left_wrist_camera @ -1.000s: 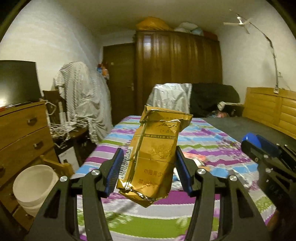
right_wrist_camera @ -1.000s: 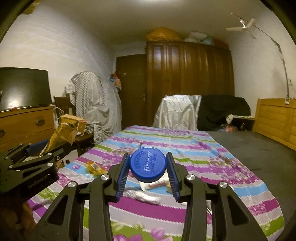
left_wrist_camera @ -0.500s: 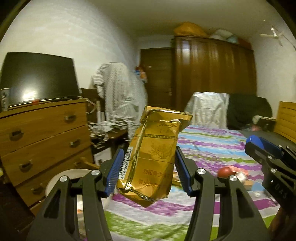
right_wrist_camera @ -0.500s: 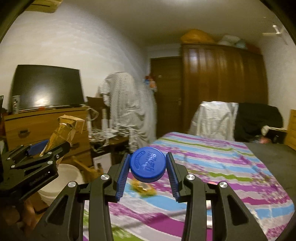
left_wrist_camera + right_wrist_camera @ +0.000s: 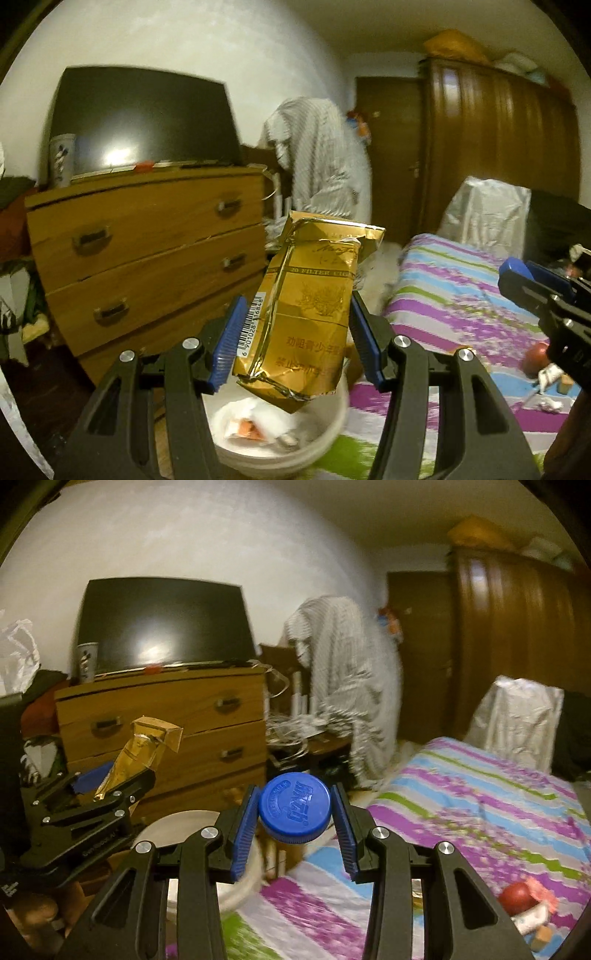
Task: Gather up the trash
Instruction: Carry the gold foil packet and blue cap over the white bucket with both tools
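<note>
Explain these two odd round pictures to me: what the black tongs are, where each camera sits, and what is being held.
There is no robot here. A person holds a pair of tongs in each hand, and a wide-angle camera on each looks out along its fingers. In the left camera's picture, the left tongs grip a crumpled gold cigarette pack above a white bucket with scraps inside. In the right camera's picture, the right tongs pinch a blue bottle cap. Beside them is a bed with a striped sheet, where more litter lies.
</note>
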{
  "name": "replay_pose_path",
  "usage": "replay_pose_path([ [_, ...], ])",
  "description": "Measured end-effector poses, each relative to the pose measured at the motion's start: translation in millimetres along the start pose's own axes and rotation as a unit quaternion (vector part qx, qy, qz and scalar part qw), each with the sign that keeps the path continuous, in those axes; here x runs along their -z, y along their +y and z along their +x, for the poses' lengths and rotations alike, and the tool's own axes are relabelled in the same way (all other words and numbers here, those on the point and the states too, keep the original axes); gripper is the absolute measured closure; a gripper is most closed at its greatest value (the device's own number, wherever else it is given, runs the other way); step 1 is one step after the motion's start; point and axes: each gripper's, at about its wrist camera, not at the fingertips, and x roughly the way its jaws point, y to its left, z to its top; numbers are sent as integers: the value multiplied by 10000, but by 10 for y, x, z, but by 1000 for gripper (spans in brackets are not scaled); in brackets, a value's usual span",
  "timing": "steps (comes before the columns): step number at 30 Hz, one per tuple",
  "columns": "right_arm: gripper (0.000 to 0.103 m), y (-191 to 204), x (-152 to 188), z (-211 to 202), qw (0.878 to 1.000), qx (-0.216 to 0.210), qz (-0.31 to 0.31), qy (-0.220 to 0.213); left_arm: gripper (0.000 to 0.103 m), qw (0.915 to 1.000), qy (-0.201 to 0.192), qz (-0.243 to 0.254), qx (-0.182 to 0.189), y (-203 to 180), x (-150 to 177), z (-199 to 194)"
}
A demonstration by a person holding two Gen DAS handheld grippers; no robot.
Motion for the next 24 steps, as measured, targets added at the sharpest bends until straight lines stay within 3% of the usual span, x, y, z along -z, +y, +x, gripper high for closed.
replay_pose_path([
  [6, 62, 311, -117, 853, 9971, -436, -43, 622, 50, 9982, 563, -103, -192, 351, 38, 454],
  [10, 62, 523, -57, 1443, 9887, -803, -47, 1266, 50, 9953, 929, -147, -232, 503, 134, 704],
  [18, 62, 581, 284, 2210, 9628, -1213, 185, 2406, 50, 9837, 1783, -165, -178, 756, 356, 1246],
  [24, 62, 558, 464, 2456, 9528, -1316, 221, 2729, 49, 9771, 2105, -223, -211, 876, 511, 1474],
])
